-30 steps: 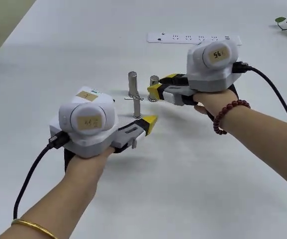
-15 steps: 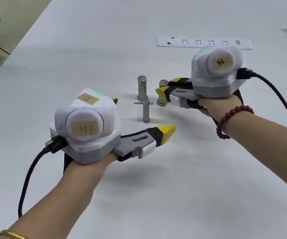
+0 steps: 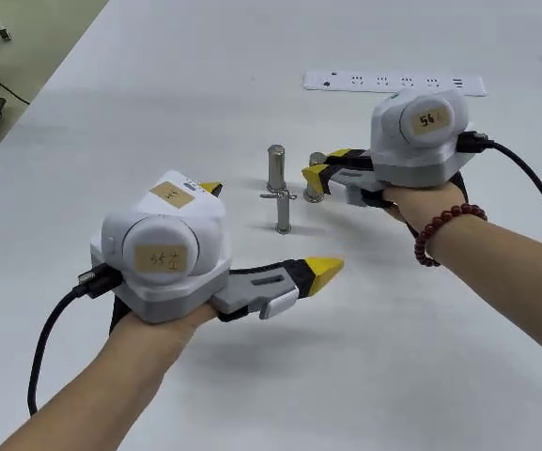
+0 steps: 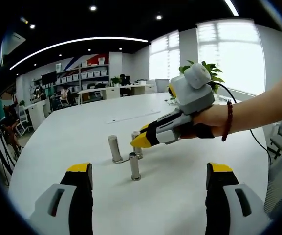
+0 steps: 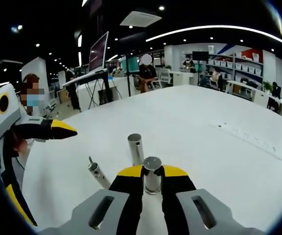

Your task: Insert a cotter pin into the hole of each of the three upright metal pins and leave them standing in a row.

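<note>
On the white tabletop (image 3: 205, 75), only the front metal pin (image 3: 284, 214) is crossed by a cotter pin (image 3: 278, 195); the right gripper (image 3: 316, 178) is pinched on a second pin (image 5: 152, 169), and the left gripper (image 4: 149, 171) is held spread, empty.

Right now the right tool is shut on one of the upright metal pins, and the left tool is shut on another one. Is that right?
Not quite. The right tool is shut on a metal pin, but the left tool is open. The left gripper view shows its jaws wide apart with nothing between them.
</note>
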Demonstrator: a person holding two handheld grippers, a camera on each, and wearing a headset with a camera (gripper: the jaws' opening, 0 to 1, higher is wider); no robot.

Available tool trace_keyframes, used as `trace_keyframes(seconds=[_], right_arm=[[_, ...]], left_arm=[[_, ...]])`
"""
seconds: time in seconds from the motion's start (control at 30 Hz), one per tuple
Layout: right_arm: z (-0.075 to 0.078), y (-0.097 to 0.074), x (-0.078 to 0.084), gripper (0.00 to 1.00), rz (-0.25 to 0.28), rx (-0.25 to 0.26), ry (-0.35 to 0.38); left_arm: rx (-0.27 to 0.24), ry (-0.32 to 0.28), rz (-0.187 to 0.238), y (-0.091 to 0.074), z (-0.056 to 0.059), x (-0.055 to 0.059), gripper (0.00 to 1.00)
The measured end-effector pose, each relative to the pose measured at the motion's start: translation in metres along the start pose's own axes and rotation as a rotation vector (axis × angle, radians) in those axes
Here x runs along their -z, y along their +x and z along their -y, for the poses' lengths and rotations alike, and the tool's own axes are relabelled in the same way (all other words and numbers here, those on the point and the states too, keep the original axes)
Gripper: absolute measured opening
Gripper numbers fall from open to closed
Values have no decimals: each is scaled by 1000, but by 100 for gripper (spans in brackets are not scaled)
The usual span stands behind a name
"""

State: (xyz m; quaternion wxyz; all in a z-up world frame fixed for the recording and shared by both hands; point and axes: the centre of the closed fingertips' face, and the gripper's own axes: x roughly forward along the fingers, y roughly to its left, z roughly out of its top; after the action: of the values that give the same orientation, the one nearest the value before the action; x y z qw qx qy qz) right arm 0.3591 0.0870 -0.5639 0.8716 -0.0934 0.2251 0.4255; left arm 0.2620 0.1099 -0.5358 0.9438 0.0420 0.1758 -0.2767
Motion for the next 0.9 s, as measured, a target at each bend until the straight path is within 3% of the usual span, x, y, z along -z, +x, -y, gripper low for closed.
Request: trace_keyframes(seconds=[0.33,0.57,0.9], right_arm=[[-1,-13,5,8,-5,6,-14],[0,-24,11,8,-14,-16,-42],[-23,-40,21,8,-32,-88,-106]], left_arm=[[32,-1,4,-8,4,-3,99],[36,4,17,-15,4,-7,99],[43,22,20,-22,10,-10,99]])
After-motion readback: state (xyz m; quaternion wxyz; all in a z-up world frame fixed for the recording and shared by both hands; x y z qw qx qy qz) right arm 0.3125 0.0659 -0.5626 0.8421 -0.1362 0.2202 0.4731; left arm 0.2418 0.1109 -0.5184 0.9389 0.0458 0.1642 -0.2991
